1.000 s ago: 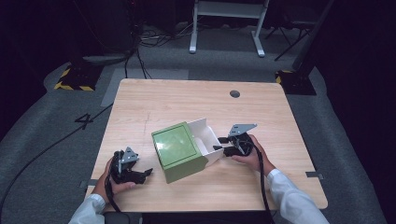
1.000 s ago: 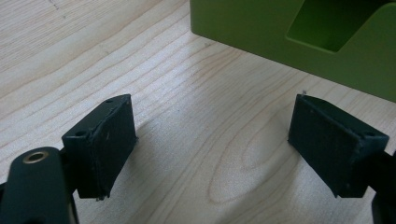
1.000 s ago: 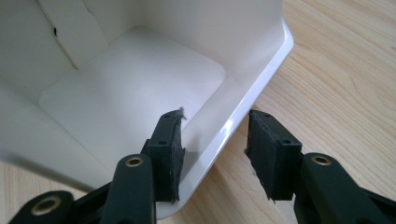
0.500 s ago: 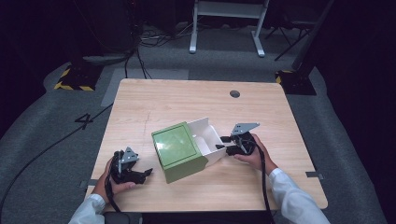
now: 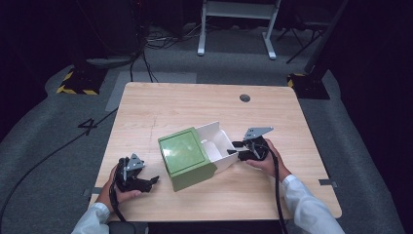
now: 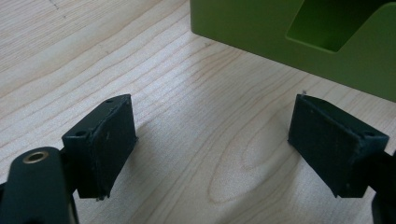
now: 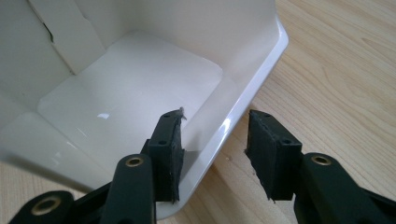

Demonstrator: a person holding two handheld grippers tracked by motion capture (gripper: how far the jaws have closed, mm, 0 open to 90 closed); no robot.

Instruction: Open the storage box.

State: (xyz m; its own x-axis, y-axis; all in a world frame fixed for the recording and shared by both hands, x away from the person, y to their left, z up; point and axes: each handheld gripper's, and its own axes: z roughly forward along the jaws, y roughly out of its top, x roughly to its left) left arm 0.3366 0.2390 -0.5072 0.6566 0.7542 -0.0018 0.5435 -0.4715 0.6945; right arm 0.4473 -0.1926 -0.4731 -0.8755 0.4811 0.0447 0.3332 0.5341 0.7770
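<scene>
A green box sleeve [image 5: 187,158] lies on the wooden table [image 5: 195,105], with a white inner tray [image 5: 219,140] slid out of its right end. The tray [image 7: 140,84] looks bare inside. My right gripper [image 5: 234,148] straddles the tray's right wall: in the right gripper view [image 7: 215,116] one jaw is inside the tray and the other outside, with a gap left at the rim. My left gripper [image 5: 152,182] rests on the table left of the sleeve. Its jaws [image 6: 210,112] stand wide apart over bare wood, facing the green sleeve [image 6: 289,32].
A round cable hole [image 5: 245,98] sits near the table's far edge. Beyond the table there are a metal stand [image 5: 236,29], floor cables [image 5: 146,44] and a base with yellow-black tape [image 5: 77,84]. Bare wood lies behind and in front of the box.
</scene>
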